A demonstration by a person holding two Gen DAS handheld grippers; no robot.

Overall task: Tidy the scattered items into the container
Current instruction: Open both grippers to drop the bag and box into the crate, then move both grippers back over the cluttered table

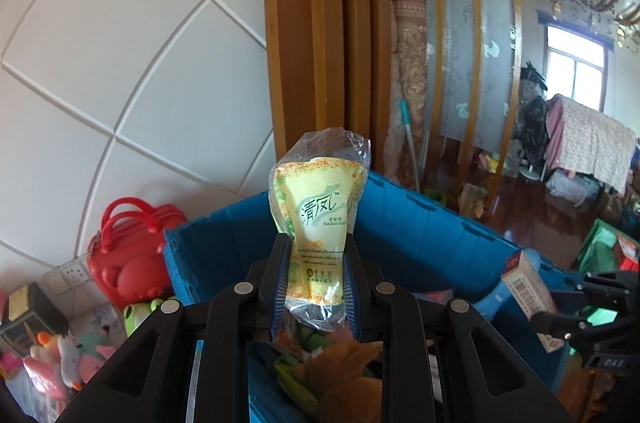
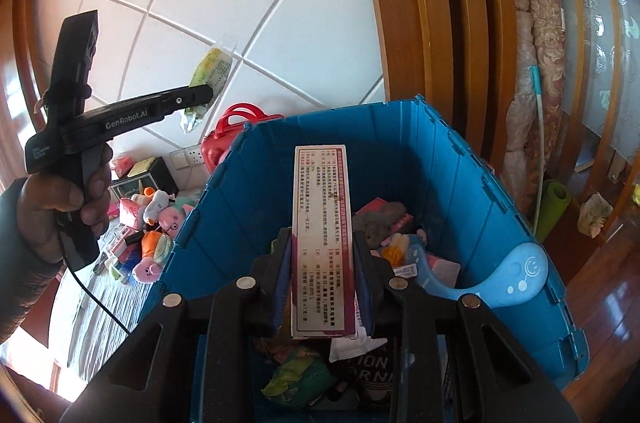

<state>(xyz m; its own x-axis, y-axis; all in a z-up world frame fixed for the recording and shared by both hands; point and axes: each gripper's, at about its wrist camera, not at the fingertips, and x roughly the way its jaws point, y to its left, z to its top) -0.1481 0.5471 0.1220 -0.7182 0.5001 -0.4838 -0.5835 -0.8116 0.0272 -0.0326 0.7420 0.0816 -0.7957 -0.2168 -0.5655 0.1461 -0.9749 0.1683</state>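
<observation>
My left gripper (image 1: pixel 318 255) is shut on a yellow tissue pack (image 1: pixel 318 219) in clear wrap, held upright above the blue crate (image 1: pixel 420 235). From the right wrist view the same left gripper (image 2: pixel 202 93) shows at the left, held in a hand, with the tissue pack (image 2: pixel 212 71) in its tip, left of the blue crate (image 2: pixel 400 151). My right gripper (image 2: pixel 322 259) is shut on a long white and purple box (image 2: pixel 322 231) over the crate's inside. That box (image 1: pixel 528 287) also appears at the right in the left wrist view.
The crate holds several items: a grey cloth (image 2: pixel 380 219), a blue plastic piece (image 2: pixel 516 275), a green packet (image 2: pixel 296 375). A red toy bag (image 1: pixel 128 251) and plush toys (image 2: pixel 160 223) lie on the left. A rolled rug (image 2: pixel 536 71) and wooden partition (image 1: pixel 320 43) stand behind.
</observation>
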